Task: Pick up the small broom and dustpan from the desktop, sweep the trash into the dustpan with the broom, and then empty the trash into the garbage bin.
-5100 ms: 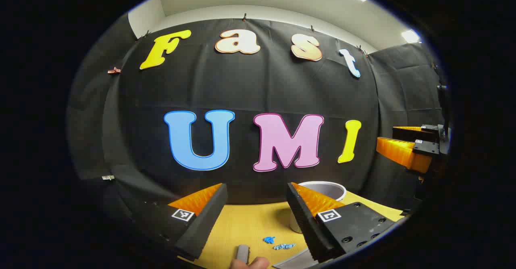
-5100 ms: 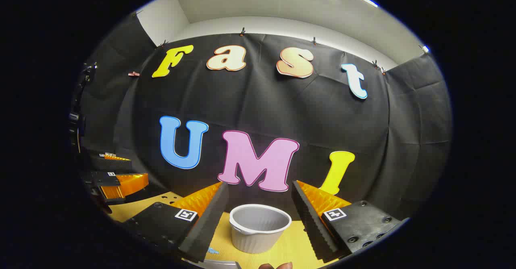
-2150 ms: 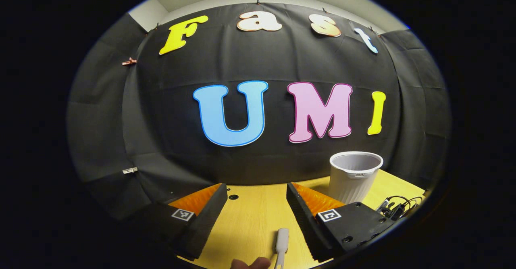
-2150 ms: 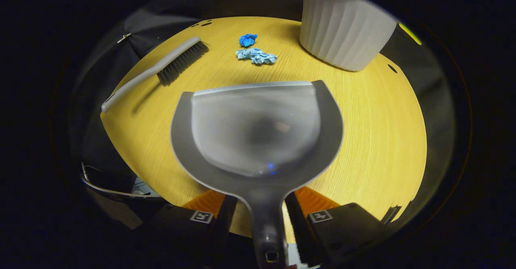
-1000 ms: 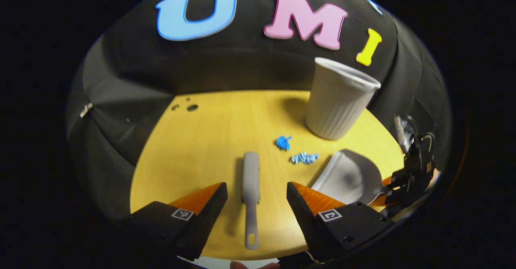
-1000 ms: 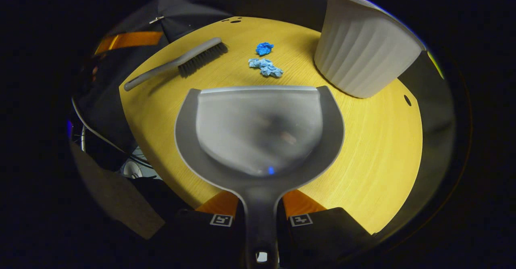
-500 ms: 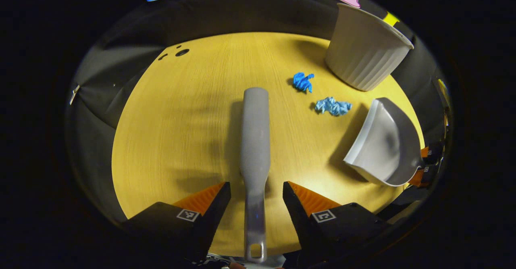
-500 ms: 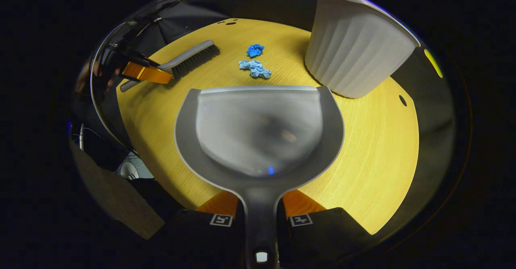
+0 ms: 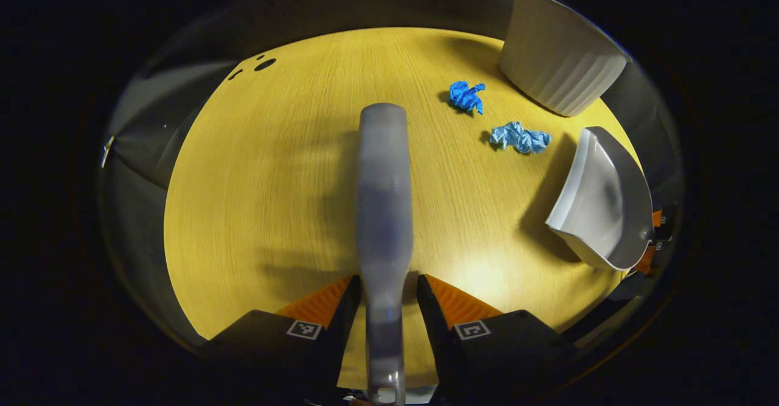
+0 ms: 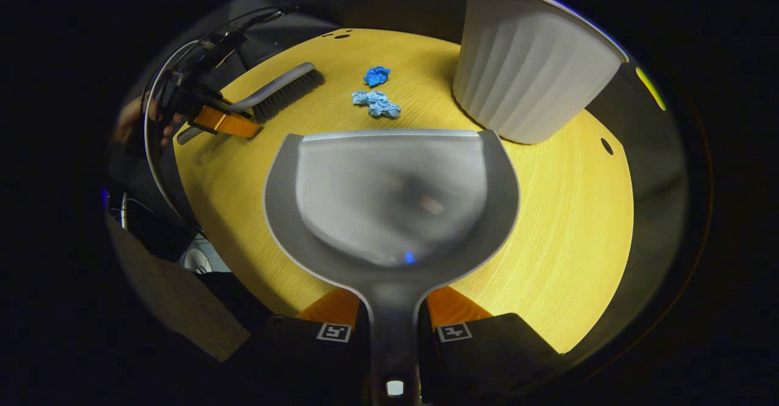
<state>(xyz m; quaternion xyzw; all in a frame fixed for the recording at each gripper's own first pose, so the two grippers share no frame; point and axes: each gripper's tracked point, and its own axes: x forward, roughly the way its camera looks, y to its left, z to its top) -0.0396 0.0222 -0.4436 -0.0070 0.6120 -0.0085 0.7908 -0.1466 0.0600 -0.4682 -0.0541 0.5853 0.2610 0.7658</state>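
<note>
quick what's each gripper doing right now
Left gripper: closed on the broom handle.
Right gripper: closed on the dustpan handle.

Left gripper view: camera rides the left gripper, looks steeply down along its fingers at the wooden desktop, close; broom runs forward from between the fingers, bin ahead-right.

Right gripper view: camera on the right gripper, also pitched down and close; dustpan sits straight ahead of its fingers.

Overlap: same desktop, both blue paper scraps, bin, broom, dustpan. Each view catches the other gripper at its edge: left one, right one.
</note>
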